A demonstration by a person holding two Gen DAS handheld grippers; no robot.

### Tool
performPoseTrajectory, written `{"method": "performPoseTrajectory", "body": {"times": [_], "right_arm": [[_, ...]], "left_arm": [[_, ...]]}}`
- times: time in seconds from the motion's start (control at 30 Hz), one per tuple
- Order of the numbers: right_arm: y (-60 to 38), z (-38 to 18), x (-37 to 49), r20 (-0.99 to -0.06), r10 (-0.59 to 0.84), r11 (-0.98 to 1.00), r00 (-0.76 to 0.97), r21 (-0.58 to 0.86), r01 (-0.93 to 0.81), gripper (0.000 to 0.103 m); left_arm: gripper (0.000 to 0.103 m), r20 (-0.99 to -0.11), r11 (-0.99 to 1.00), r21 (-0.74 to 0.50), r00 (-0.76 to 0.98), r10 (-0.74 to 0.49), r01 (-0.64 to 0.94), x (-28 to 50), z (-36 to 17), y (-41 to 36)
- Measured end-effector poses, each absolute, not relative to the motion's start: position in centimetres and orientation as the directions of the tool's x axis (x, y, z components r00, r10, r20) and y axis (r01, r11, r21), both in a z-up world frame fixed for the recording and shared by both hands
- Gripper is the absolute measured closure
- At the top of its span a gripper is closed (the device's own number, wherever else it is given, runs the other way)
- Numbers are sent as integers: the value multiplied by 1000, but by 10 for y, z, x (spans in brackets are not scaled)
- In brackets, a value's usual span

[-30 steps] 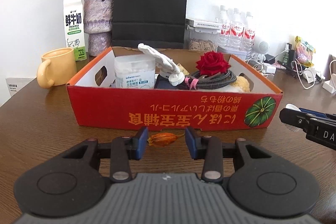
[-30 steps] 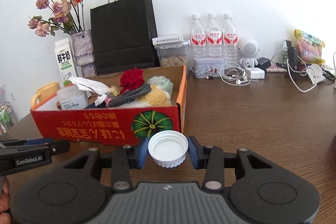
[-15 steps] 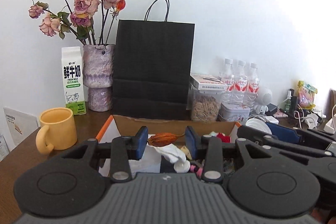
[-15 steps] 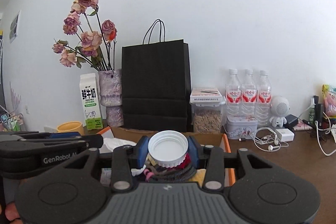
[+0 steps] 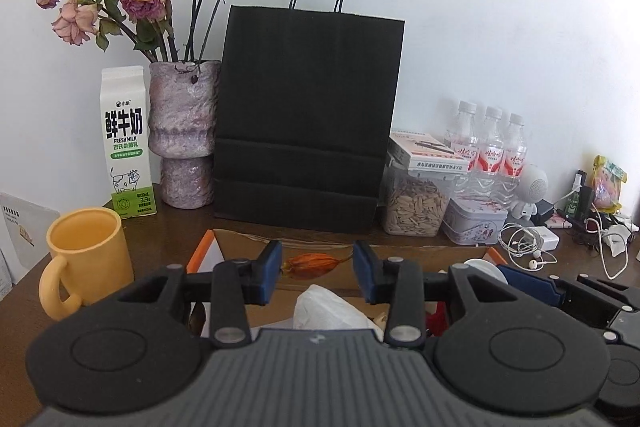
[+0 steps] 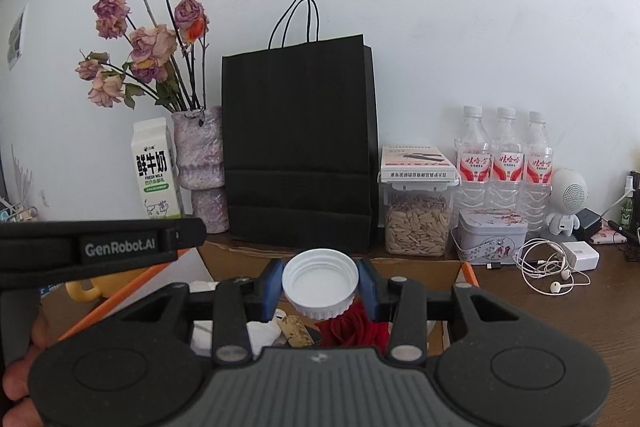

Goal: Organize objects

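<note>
My left gripper (image 5: 318, 261) is shut on a dried orange flower bud (image 5: 310, 265), held crosswise between the blue pads. It hovers over the orange-rimmed cardboard box (image 5: 199, 253), near the back wall. My right gripper (image 6: 322, 283) is shut on a white screw cap (image 6: 320, 277), open side facing the camera, above the same box (image 6: 469, 273). Below it lie a red rose (image 6: 352, 327) and white crumpled paper (image 5: 328, 307). The two grippers hang side by side; the right one (image 5: 532, 287) shows at the left wrist view's right edge. Most of the box is hidden under the grippers.
Behind the box stand a black paper bag (image 5: 308, 119), a vase of dried roses (image 5: 182, 131), a milk carton (image 5: 126, 143) and a seed jar (image 5: 416, 203). A yellow mug (image 5: 86, 255) is at the left. Water bottles (image 6: 506, 163), a tin (image 6: 490, 235) and earphones (image 6: 548, 267) are at the right.
Both grippers rose and moved forward from in front of the box to above it. The box's red front wall has dropped out of view. Bud and cap stay gripped.
</note>
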State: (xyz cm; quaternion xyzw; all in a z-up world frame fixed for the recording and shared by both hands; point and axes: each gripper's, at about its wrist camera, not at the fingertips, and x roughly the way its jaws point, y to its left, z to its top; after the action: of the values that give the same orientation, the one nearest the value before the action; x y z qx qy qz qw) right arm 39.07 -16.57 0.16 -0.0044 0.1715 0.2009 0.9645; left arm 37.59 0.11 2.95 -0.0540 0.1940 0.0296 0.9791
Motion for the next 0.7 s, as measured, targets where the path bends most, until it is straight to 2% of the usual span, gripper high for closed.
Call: {"method": "performPoseTrajectory", "body": {"times": [0.3,0.4,0.43,0.47,0.5,0.53,0.57,0.7], "right_arm": [[-161,-9,398,-367,379,920,850,45,-390,64],[-160,-10,398,-375,372,921,849,39,-387,64],[-161,-10,398,-379,369,923,849,40,-384,60],[-161,-10,399,-388,361,926,848,40,-376,41],[-162,-11,400,-391,345,933,853,43,-358,27],[-164,-11,400,-384,330,940,863,47,-339,3],[-166,-10,399,-374,319,944,871,48,-326,0],[-169,-9,401,-384,307,949,871,54,-311,0]], "left_arm": [[63,-422,996,-70,906,22,-57,385,16,-4],[59,-421,996,-59,907,30,-60,384,17,-5],[43,-424,996,-62,905,28,-59,384,18,-5],[11,-428,996,-67,903,26,-61,384,18,-5],[0,-427,995,-70,904,30,-67,384,19,-4],[0,-420,995,-69,907,36,-72,383,19,-4],[0,-424,995,-66,905,37,-72,382,19,-5],[0,-437,994,-77,899,33,-74,382,20,-5]]}}
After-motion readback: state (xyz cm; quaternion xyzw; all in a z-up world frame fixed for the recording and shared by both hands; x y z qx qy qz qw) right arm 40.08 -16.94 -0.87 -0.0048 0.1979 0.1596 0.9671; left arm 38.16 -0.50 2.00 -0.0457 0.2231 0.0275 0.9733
